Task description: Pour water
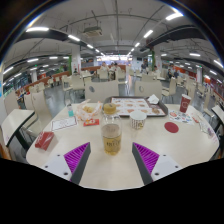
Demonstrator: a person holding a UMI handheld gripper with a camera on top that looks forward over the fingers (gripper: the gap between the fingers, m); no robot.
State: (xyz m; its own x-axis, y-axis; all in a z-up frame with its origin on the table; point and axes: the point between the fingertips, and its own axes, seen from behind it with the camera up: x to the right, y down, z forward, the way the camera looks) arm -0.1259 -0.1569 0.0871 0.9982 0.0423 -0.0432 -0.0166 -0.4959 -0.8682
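A clear plastic cup [111, 138] holding a yellowish drink stands on the white round table [120, 165], just ahead of my fingers and level with the gap between them. A second cup [110, 111] stands farther back behind it, and a small cup [138, 120] sits to its right. My gripper [112, 158] is open, its purple pads [77, 155] spread wide on either side, with nothing between them. The near cup is apart from both fingers.
A tray [131, 106] with food lies at the far side of the table. A red packet [45, 141] rests at the left, a red lid [171, 127] and a red cup [184, 104] at the right. Cafeteria tables and chairs fill the hall beyond.
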